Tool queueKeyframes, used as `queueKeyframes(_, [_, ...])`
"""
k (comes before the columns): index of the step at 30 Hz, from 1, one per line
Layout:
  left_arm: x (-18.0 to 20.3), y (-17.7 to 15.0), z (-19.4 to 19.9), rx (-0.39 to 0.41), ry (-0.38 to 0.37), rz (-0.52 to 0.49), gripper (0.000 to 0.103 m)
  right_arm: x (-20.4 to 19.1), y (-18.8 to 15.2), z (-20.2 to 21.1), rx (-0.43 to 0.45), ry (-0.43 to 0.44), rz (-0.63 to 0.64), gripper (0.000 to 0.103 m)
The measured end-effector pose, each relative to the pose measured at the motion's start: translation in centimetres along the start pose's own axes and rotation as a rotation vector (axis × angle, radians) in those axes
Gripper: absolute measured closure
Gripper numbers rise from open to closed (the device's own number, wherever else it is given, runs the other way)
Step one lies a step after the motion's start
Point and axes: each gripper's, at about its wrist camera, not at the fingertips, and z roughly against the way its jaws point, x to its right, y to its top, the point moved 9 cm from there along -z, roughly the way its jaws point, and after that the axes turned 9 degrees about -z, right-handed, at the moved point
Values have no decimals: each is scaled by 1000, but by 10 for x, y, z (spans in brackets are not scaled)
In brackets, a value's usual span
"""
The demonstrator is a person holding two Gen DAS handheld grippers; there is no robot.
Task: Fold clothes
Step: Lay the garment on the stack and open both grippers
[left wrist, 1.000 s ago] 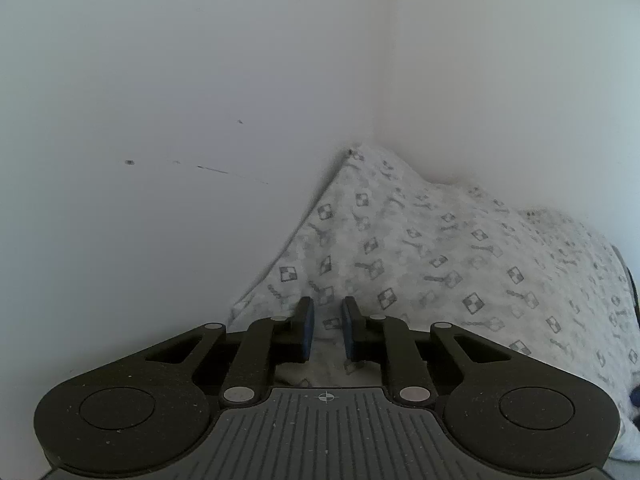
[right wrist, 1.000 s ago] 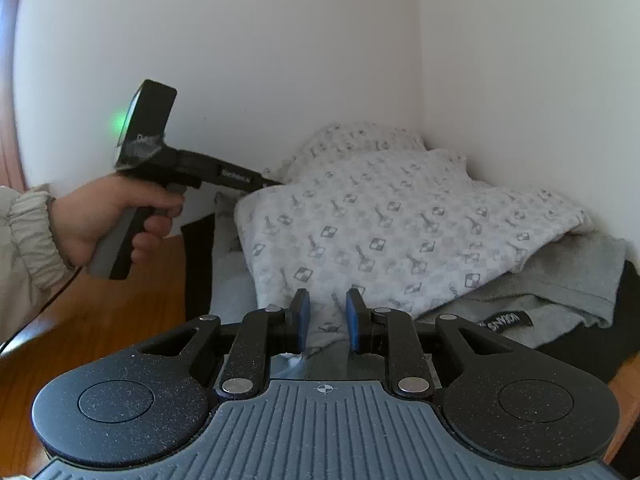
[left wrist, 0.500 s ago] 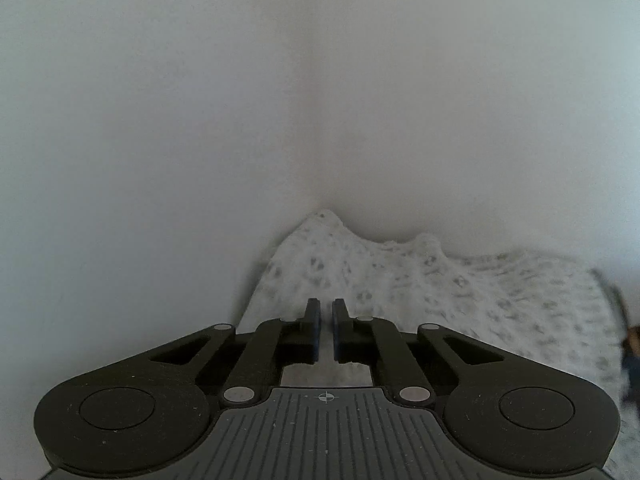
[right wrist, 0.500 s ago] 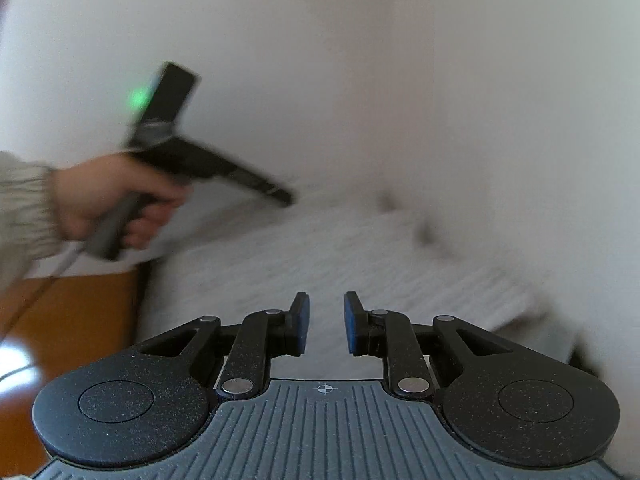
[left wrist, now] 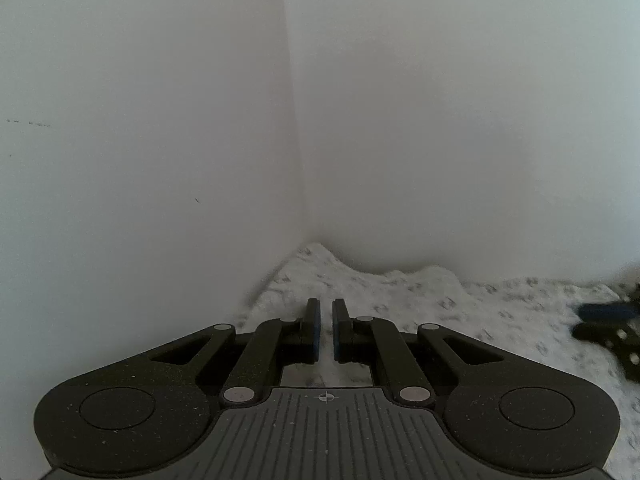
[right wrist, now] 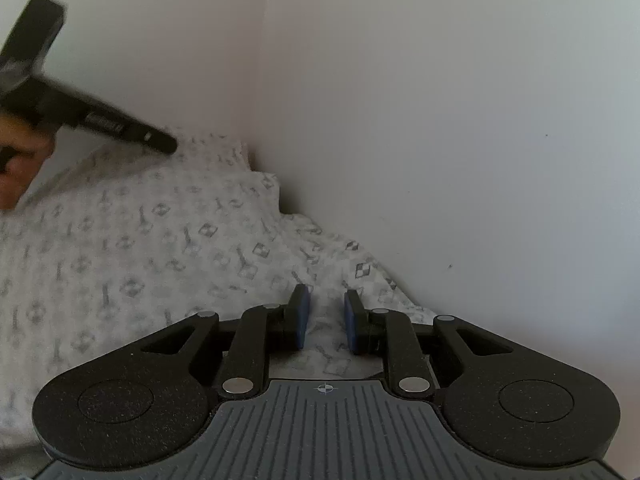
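Walls hem me in on two sides: a plain white wall [left wrist: 140, 140] on my left meets a second white wall [right wrist: 460, 120] at a straight vertical corner, and the patterned cloth [right wrist: 160, 248] is heaped right into that corner, its upper edge bunched in soft peaks against both surfaces. Free room lies only above the heap.

My left hand [right wrist: 20, 160] shows blurred at the left edge of the right wrist view, gripping the handle of the left gripper [left wrist: 326, 330], whose matt black body slants down over the cloth's far edge. Its blue-faced pads stand nearly together with only a thin slit between them, and no fabric shows in that slit; cloth lies below the tips.

The cloth is pale, white-grey, printed with small grey checked diamonds and key-like marks, rumpled and soft.

My right gripper [right wrist: 326, 318] hangs over the cloth's right-hand edge near the wall, its jaws a narrow gap apart with nothing pinched. Its grey ribbed body is speckled and grainy.
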Motion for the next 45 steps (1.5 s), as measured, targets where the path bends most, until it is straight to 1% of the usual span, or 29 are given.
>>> queueKeyframes(1, [0, -1, 1, -4, 5, -8, 96, 0, -1, 1, 4, -6, 8, 84])
queueKeyframes(4, [-2, -5, 11, -10, 50, -55, 96, 1, 1, 0, -2, -10, 13, 84])
queueKeyframes(7, [-6, -13, 15, -45, 58, -57, 96, 0, 2, -2, -2, -10, 14, 84])
queueKeyframes(10, [-6, -22, 7, -87, 46, -53, 96, -6, 3, -2, 14, -47, 42, 83])
queueKeyframes(12, [-6, -24, -4, -115, 26, -28, 97, -14, 5, 9, 36, -75, 57, 83])
queueKeyframes(13, [-6, -26, -10, -129, 18, -24, 98, -19, 6, 18, 51, -75, 36, 84])
queueKeyframes(14, [-5, -27, -15, -143, 11, -24, 98, -26, 7, 29, 59, -45, 9, 85])
queueKeyframes(15, [-5, -26, -17, -145, 10, -20, 98, -38, 7, 41, 63, 11, -19, 85])
queueKeyframes(18, [-4, -21, -17, -137, 9, 3, 98, -78, 1, 77, 77, 143, -72, 85])
queueKeyframes(21, [4, -26, 22, -110, -9, 29, 92, -114, -8, 104, 76, 229, -102, 84])
queueKeyframes(22, [6, -30, 36, -100, -17, 35, 92, -125, -13, 111, 66, 248, -101, 84])
queueKeyframes(25, [14, -40, 75, -82, -28, 40, 92, -149, -36, 117, -5, 262, -65, 84])
queueKeyframes(26, [16, -42, 89, -74, -27, 36, 89, -152, -47, 116, -28, 247, -49, 84])
queueKeyframes(28, [23, -48, 120, -57, -30, 36, 66, -151, -56, 124, -24, 212, -43, 85])
queueKeyframes(31, [29, -62, 169, -22, -45, 57, 51, -148, -54, 144, -20, 195, -88, 83])
queueKeyframes(32, [32, -67, 183, -17, -49, 62, 47, -150, -53, 151, -10, 194, -90, 77])
queueKeyframes(33, [34, -73, 197, -11, -49, 66, 36, -153, -54, 156, -2, 194, -88, 65])
queueKeyframes(34, [35, -79, 208, -2, -47, 75, 24, -157, -54, 162, 6, 195, -84, 60])
queueKeyframes(35, [37, -86, 222, 11, -49, 86, 22, -163, -54, 167, 10, 198, -81, 53])
queueKeyframes(36, [37, -94, 234, 24, -54, 102, 21, -170, -54, 171, 11, 203, -80, 52])
queueKeyframes(37, [37, -102, 251, 32, -56, 121, 15, -179, -55, 173, 8, 211, -82, 51])
queueKeyframes(38, [36, -110, 269, 39, -58, 139, 9, -187, -56, 175, 1, 221, -92, 43])
queueKeyframes(39, [34, -120, 286, 44, -53, 154, 0, -195, -57, 178, -6, 229, -104, 30])
queueKeyframes(41, [31, -141, 312, 59, -40, 179, 0, -211, -58, 181, -18, 242, -125, 20])
queueKeyframes(43, [27, -164, 327, 61, -33, 207, 0, -230, -61, 180, -42, 247, -132, 17])
queueKeyframes(45, [20, -189, 341, 57, -25, 233, 0, -249, -66, 179, -76, 265, -147, 11])
